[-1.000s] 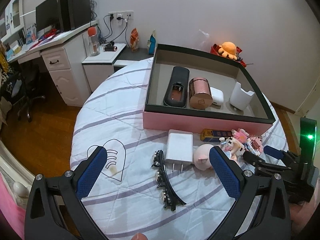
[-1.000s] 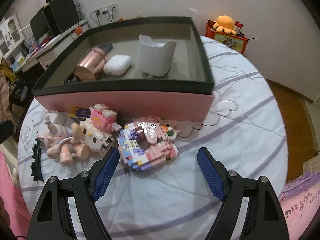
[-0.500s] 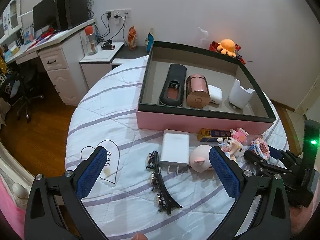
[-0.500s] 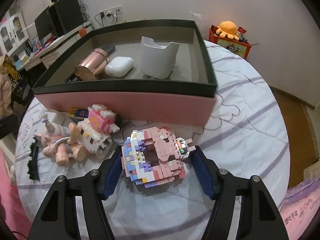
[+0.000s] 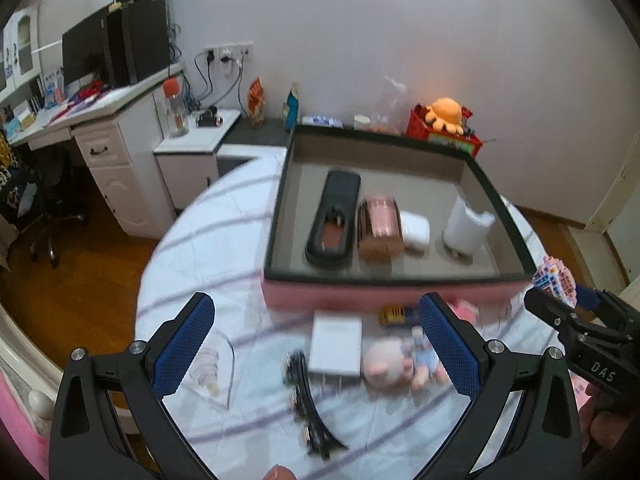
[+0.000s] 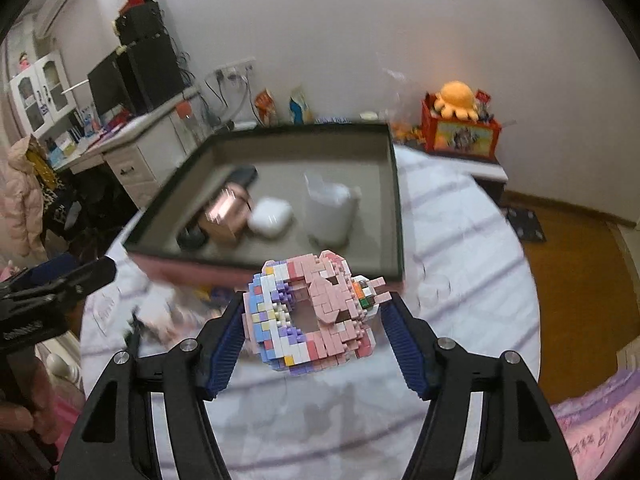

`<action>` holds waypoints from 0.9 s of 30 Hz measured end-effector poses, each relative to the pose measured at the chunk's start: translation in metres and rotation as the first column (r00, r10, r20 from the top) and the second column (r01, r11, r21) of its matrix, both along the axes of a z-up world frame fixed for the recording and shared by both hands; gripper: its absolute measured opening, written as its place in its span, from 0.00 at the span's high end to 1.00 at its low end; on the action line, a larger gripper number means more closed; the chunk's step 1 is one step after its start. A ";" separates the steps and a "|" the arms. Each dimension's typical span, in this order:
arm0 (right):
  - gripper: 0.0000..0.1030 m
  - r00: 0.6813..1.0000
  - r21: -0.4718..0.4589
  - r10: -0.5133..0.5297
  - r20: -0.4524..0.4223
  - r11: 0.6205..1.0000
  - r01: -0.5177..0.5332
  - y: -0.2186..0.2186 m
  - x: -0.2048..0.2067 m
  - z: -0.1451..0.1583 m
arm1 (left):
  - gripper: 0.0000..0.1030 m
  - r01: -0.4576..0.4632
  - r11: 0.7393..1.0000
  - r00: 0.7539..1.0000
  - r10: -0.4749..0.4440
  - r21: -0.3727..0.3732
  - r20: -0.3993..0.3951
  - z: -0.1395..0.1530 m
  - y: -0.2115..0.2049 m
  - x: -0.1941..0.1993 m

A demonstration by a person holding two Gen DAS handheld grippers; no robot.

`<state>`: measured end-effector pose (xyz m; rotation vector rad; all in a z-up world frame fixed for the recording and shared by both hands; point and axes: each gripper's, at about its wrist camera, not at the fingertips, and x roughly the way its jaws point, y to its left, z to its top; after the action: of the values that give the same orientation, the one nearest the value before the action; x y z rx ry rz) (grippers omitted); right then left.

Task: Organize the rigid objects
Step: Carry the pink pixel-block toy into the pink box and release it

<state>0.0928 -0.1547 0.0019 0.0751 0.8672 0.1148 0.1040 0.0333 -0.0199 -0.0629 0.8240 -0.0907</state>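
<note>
My right gripper (image 6: 310, 334) is shut on a pink, white and purple block-built figure (image 6: 308, 314) and holds it above the table, in front of the pink box (image 6: 394, 200). The same figure (image 5: 556, 282) shows at the right edge of the left wrist view. My left gripper (image 5: 316, 344) is open and holds nothing, above the table. Below it lie a white charger (image 5: 336, 344), a pink pig toy (image 5: 384, 362), a black hair clip (image 5: 310, 412) and a yellow-and-blue toy bus (image 5: 398, 314). Inside the box (image 5: 276, 216) are a black case (image 5: 332, 220), a rose-gold cylinder (image 5: 378, 232), a white earbud case (image 5: 416, 232) and a white holder (image 5: 466, 228).
The round table carries a white cloth with purple stripes (image 6: 460, 240). A white desk (image 5: 100, 136) with a monitor stands at the back left. At the back right an orange plush (image 6: 456, 98) sits on a red box. A heart outline (image 5: 212, 372) is drawn on the cloth at the left.
The right gripper closed on the block figure and lifted it off the table. The left gripper rose a little, and its view now looks further over the box.
</note>
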 end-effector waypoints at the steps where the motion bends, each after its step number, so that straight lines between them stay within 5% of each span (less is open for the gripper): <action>1: 0.34 1.000 -0.007 0.002 0.009 1.000 -0.002 0.002 0.006 0.003 | 0.00 -0.004 1.000 1.000 0.004 0.001 0.008 0.003 0.002 0.004; 5: 0.34 0.999 -0.014 0.011 0.031 1.000 -0.011 0.012 0.035 0.010 | 0.00 -0.029 1.000 0.999 0.028 0.005 0.030 0.007 0.008 0.021; 12: 0.34 0.999 0.004 -0.003 -0.034 1.000 0.003 0.028 0.079 -0.023 | 0.00 -0.051 0.999 0.999 0.051 -0.002 0.004 -0.005 0.018 0.037; 21: 0.33 0.996 -0.023 -0.013 -0.093 1.000 0.011 0.033 0.088 -0.049 | 0.00 -0.045 0.999 0.998 0.045 0.002 -0.035 -0.021 0.016 0.042; 24: 0.22 0.997 -0.029 -0.020 -0.081 0.999 0.018 0.032 0.087 -0.047 | 0.00 -0.042 0.999 0.998 0.042 0.005 -0.040 -0.023 0.015 0.041; 27: 0.22 0.997 -0.026 -0.024 -0.073 0.999 0.023 0.031 0.085 -0.045 | 0.00 -0.041 0.999 0.998 0.041 0.006 -0.041 -0.023 0.014 0.038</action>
<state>0.1776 -0.1240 -0.0434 0.0667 0.9404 0.0797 0.1422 0.0475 -0.0429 -0.0770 0.8639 -0.0484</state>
